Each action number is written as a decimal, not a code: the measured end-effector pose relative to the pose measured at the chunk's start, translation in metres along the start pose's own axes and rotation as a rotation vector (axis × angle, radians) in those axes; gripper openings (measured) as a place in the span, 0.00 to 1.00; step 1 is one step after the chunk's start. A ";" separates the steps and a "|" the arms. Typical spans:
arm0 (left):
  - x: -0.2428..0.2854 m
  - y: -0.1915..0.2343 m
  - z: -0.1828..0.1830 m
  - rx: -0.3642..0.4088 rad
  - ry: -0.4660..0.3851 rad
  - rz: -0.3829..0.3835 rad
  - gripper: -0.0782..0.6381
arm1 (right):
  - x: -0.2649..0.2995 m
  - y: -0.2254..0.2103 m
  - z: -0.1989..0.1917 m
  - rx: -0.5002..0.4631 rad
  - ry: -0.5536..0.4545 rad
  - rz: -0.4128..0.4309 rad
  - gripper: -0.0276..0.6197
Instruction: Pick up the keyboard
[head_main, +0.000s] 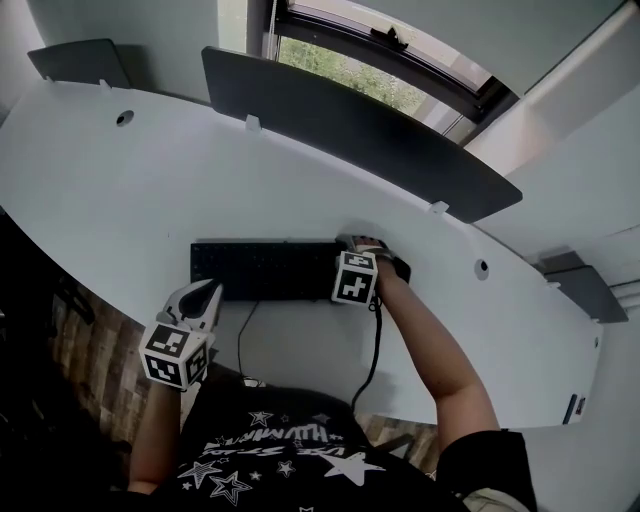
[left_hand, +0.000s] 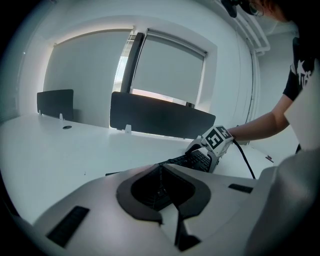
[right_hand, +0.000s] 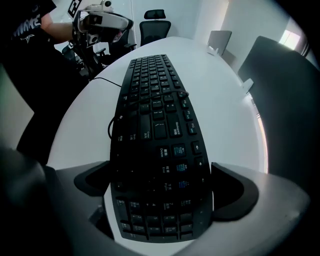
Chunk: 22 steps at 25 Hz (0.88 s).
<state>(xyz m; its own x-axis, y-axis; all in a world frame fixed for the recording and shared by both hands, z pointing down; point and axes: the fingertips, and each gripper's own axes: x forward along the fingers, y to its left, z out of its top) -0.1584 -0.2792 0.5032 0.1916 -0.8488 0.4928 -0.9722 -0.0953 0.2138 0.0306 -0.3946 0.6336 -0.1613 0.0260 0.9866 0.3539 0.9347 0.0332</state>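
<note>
Long black keyboard (right_hand: 157, 125) with many keys, thin cord (head_main: 243, 325), flat on white desk (head_main: 130, 190); right gripper (right_hand: 162, 187) jaws wide apart, either side of its end; left gripper (left_hand: 161, 187) closed, empty

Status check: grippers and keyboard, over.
Right gripper open, jaws astride keyboard at its right end, not clamped. Left gripper shut, empty. It lies flat on desk. Nothing in the way.

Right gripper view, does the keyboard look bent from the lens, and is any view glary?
Right gripper view: the wide-angle lens bows the keyboard, near keys dark and soft. Left gripper view: bright strip under the window blind. Head view: evenly lit, no glare on the desk.
</note>
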 end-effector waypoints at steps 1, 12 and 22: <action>0.000 0.001 0.000 -0.004 0.002 0.002 0.14 | 0.001 0.000 0.000 -0.004 0.013 0.014 0.94; 0.013 0.008 -0.004 -0.019 0.026 -0.018 0.14 | 0.009 -0.001 0.000 -0.034 0.120 0.101 0.94; 0.020 0.014 -0.006 0.004 0.049 -0.053 0.14 | 0.015 -0.002 -0.002 -0.047 0.188 0.136 0.94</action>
<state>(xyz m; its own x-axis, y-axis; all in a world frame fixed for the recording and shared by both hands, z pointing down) -0.1670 -0.2946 0.5214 0.2493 -0.8161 0.5215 -0.9609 -0.1415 0.2378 0.0289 -0.3967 0.6485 0.0640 0.0799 0.9947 0.4035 0.9096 -0.0991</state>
